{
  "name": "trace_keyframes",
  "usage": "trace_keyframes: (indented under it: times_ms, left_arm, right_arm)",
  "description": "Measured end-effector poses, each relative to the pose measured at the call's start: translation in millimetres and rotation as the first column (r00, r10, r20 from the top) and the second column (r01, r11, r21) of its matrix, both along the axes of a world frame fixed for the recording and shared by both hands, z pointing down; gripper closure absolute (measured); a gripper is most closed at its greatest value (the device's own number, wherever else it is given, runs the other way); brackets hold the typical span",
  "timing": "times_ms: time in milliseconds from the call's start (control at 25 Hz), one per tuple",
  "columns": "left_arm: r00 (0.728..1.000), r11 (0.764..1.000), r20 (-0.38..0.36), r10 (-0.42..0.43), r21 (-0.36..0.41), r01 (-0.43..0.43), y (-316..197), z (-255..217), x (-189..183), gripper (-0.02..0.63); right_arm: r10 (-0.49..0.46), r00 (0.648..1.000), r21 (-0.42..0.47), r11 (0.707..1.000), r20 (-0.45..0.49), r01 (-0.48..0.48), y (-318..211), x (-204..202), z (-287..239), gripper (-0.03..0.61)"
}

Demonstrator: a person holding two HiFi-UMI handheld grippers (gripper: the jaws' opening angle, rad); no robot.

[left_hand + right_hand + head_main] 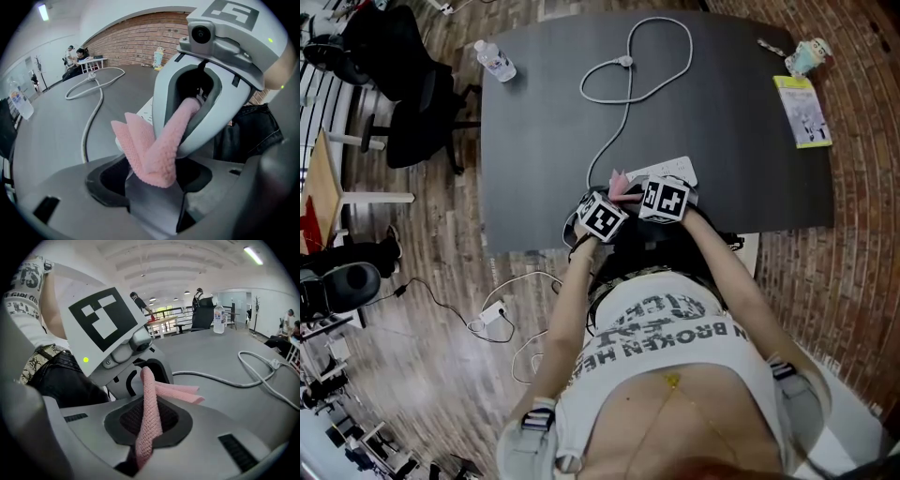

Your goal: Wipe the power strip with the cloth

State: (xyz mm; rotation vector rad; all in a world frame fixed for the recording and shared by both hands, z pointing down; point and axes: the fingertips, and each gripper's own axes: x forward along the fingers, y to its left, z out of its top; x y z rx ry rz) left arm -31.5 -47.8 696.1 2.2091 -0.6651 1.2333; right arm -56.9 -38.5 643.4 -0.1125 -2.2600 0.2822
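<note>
A pink cloth (623,190) is stretched between my two grippers over the near edge of the dark table (741,141). In the left gripper view, the left gripper (152,180) is shut on one end of the cloth (150,150). The right gripper (140,451) is shut on the other end (149,413). The cloth runs straight from one gripper's jaws into the other's. Both grippers (602,216) (664,199) face each other closely. Just beyond them lies the white power strip (675,170), partly hidden, with its white cable (623,103) looping across the table.
A water bottle (495,61) stands at the table's far left corner. At the far right are a paper cup (806,58) and a yellow-green booklet (803,111). Black office chairs (412,103) stand left of the table. Another power strip (492,314) lies on the floor.
</note>
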Motion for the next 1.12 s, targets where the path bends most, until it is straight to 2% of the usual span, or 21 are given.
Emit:
trace_keyframes:
  times_ms: [280, 560, 1120]
  left_arm:
    - [1.000, 1.000, 0.009, 0.007, 0.012, -0.007, -0.8, -1.4, -0.5, 0.342]
    - [0.998, 0.999, 0.053, 0.031, 0.026, -0.033, 1.0, 2.4, -1.9, 0.342]
    - [0.998, 0.999, 0.059, 0.034, 0.029, -0.035, 0.8, 2.3, -1.4, 0.342]
  right_arm:
    - [0.031, 0.999, -0.077, 0.997, -0.017, -0.032, 0.2, -1.2, 8.6, 0.561]
    - [0.028, 0.998, -0.063, 0.998, -0.055, -0.031, 1.4, -1.8, 14.8, 0.561]
    - [0.077, 0.996, -0.058, 0.995, -0.050, -0.080, -4.2, 8.5, 14.0, 0.563]
